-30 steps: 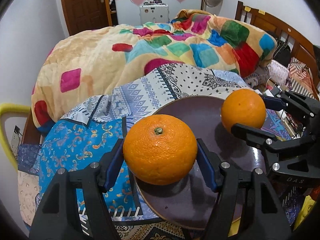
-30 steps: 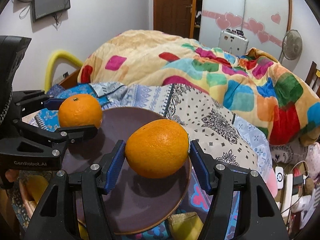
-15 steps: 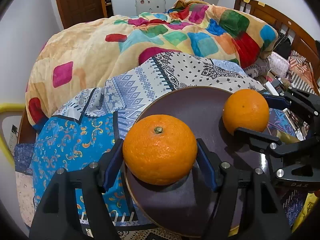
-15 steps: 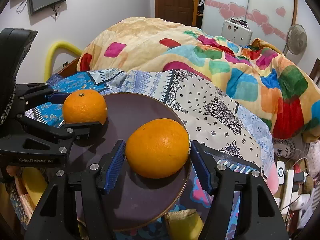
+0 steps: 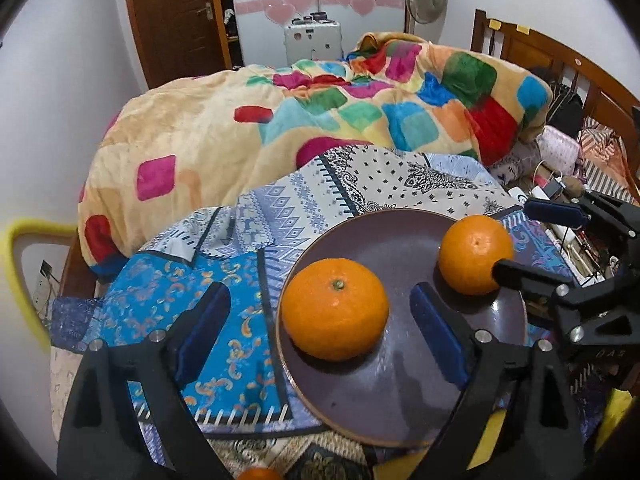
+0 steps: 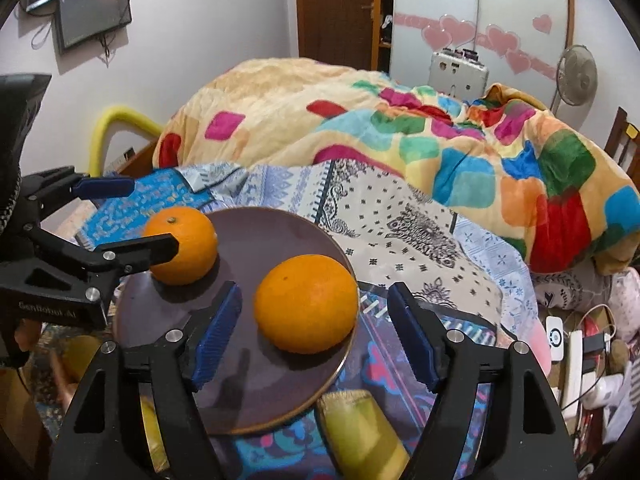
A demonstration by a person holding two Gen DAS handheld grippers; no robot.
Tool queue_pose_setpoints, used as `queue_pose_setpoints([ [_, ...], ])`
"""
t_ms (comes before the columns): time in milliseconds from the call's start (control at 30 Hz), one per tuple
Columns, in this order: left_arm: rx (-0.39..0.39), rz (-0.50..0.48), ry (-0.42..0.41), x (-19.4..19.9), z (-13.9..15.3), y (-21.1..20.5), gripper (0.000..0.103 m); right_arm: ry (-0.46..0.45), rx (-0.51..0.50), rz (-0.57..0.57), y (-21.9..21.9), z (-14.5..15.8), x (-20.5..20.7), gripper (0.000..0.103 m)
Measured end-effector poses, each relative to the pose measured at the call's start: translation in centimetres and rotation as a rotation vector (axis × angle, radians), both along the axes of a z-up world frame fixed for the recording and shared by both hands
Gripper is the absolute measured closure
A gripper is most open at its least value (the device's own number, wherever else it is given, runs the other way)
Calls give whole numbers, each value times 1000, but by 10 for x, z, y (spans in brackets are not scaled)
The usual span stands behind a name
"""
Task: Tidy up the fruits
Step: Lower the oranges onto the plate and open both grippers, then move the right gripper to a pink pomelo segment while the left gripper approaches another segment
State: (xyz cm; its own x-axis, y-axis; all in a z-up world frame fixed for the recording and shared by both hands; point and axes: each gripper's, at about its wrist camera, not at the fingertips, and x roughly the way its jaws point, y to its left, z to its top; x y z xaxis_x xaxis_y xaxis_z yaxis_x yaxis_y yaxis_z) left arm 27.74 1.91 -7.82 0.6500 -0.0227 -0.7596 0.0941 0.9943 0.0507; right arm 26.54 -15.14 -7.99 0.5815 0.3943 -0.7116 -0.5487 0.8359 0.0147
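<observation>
In the left wrist view, the left gripper (image 5: 320,332) had its jaws opening, and its pads stood apart from the stemmed orange (image 5: 335,309). This orange rested on the plate (image 5: 384,396), near its left rim. A second orange (image 5: 475,255) sat at the far right of the plate, between the jaws of the right gripper (image 5: 532,240). One more orange fruit showed at the bottom edge, off the plate, so I judged that some work was left.

In the right wrist view, the right gripper (image 6: 314,336) was also opening, with no pad touching the second orange (image 6: 307,304), which lay on the plate (image 6: 256,396) near its right rim. The stemmed orange (image 6: 182,245) lay at the far left. Yellow-green fruit (image 6: 360,428) lay under the rim, not yet on the plate.
</observation>
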Motion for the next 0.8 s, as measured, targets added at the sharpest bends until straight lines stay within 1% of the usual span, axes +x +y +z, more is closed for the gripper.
queue_pose_setpoints([
  [200,22,11,-26,-34,13,4,10,-53,28,-3,-12,21,-25,31],
  [433,44,10,-23,-81,14,0,7,-133,20,6,-21,36,-70,30],
  [467,48,8,-27,-89,13,-1,6,-147,19,10,-22,38,-79,30],
  [533,56,8,-33,-103,12,-3,2,-159,20,19,-22,38,-90,30],
  [700,37,9,-7,-136,2,-12,2,-166,22,38,-23,30,-119,29],
  [800,31,14,4,-151,-6,-18,2,-153,30,40,-26,22,-131,29],
])
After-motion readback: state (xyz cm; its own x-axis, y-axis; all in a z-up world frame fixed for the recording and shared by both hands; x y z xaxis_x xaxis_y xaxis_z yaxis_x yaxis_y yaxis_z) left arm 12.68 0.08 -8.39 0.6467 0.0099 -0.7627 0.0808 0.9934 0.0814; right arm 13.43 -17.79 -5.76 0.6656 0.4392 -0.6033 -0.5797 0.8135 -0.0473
